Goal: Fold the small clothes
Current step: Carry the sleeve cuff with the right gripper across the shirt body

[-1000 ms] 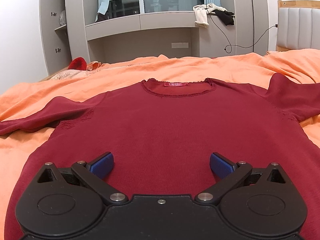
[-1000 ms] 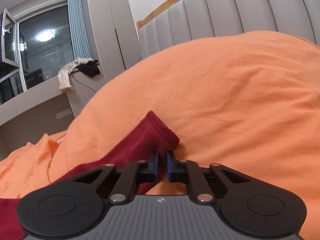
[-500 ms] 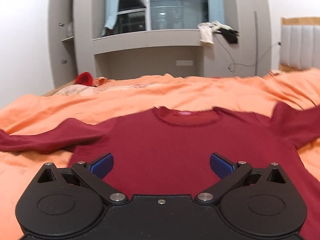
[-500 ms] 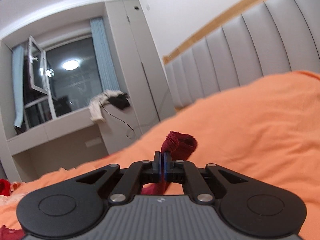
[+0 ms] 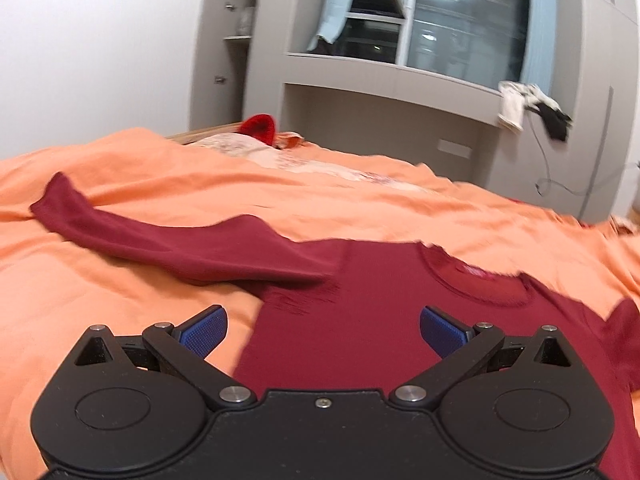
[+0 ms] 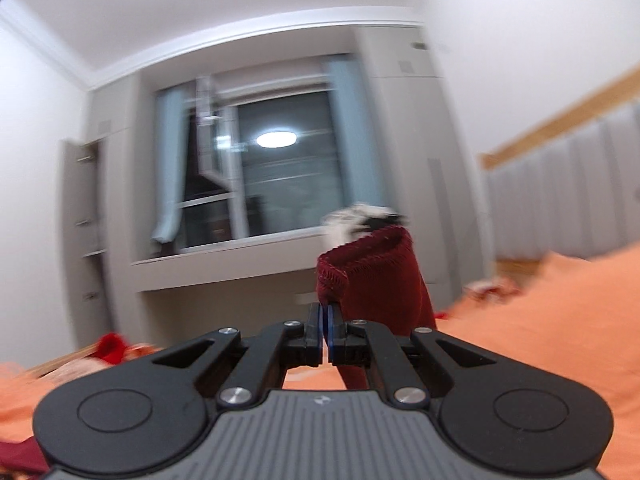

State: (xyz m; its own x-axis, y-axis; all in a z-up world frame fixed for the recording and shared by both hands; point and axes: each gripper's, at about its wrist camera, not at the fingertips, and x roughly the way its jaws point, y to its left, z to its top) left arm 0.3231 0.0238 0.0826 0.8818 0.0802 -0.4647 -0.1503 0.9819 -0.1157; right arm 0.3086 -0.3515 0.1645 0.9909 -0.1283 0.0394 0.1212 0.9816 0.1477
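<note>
Step in hand: sleeve fold. Right claw (image 6: 325, 326) pinched tight on dark red sleeve cuff (image 6: 370, 268), cuff held above orange bedspread (image 6: 560, 320). Left claw (image 5: 322, 330) wide open, empty; sweater (image 5: 380, 320) flat below and ahead of it. Next: likely carry cuff across sweater body, lay flat.

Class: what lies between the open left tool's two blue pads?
In the left wrist view, the left tool is open, with the red top lying beyond its pads; nothing is gripped.
</note>
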